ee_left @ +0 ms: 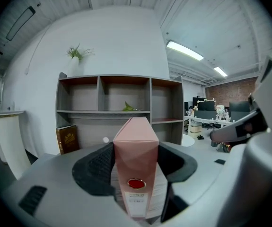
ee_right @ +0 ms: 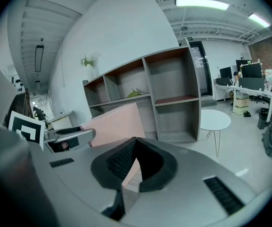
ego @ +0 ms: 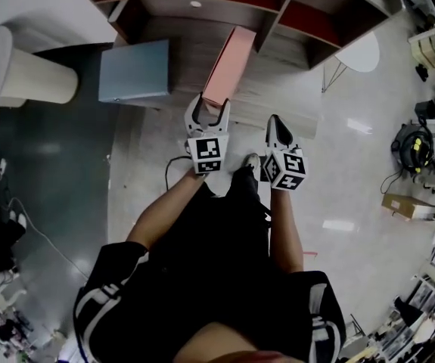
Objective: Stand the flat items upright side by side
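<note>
**Grip.** The left gripper (ego: 208, 114) has its jaws set wide and pressed on both covers of the pink binder (ego: 230, 65) at the spine end. The spine, with its red ring hole and label, faces back along the gripper. The right gripper (ego: 278, 131) is fully closed on nothing, just beside the left one and clear of the binder.

**Location.** The binder is on edge over the shelf unit's ledge (ego: 179, 51), towards its right end. The blue-grey folder (ego: 134, 70) lies flat near the left end, at the front edge.

**Recommendation.**
- Keep the binder square and seat its bottom edge fully on the ledge before loosening the grip.
- A hold at one end gives little control over tipping, so the closed right gripper could steady a cover.
- Leave room alongside for the folder.

**Not verifiable.**
- Both gripper bodies mask the ledge beneath the binder, so contact with it cannot be confirmed.
- The label print is illegible.
- Whether the binder leans slightly cannot be judged through the wide-angle distortion.
</note>
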Tool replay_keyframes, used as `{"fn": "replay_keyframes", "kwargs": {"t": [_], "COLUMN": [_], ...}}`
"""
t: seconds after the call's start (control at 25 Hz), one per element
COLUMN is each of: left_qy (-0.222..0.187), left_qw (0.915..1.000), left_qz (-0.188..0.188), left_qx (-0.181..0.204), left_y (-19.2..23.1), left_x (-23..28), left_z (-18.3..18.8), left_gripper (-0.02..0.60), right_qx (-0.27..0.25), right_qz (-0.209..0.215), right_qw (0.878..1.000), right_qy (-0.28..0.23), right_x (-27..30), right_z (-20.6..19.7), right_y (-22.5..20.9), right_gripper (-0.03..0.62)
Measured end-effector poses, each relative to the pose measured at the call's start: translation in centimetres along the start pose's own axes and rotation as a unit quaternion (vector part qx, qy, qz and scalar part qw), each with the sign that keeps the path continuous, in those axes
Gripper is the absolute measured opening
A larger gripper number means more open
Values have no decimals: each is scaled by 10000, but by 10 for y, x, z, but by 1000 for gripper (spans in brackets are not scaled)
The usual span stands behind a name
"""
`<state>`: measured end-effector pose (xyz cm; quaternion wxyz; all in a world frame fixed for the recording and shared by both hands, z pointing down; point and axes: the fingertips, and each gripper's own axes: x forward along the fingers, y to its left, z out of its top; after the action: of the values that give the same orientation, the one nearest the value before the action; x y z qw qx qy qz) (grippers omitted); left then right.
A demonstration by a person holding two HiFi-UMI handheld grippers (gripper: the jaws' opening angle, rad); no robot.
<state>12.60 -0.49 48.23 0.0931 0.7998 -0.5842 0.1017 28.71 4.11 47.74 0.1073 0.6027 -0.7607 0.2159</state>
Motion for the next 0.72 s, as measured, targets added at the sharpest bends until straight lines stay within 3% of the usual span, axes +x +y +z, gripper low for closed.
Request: {"fn": "replay_keyframes", "kwargs": {"t": [0.48, 0.72], "left_qy": [19, 3], "left_qw": [9970, 9957], "left_qz": [768, 928], "left_qx": [-34, -62], "left_y": [-47, -64], "left_x": [43, 65], "left_z": [10, 15], "left_gripper": [287, 287], "right_qx": [-297, -330], "right_qz": [735, 983], "right_qw": [9968, 9945], "right_qy": [117, 155], "right_x": [21, 31], "right_z": [33, 40], "right_y": [-72, -97], "right_gripper": [26, 25]}}
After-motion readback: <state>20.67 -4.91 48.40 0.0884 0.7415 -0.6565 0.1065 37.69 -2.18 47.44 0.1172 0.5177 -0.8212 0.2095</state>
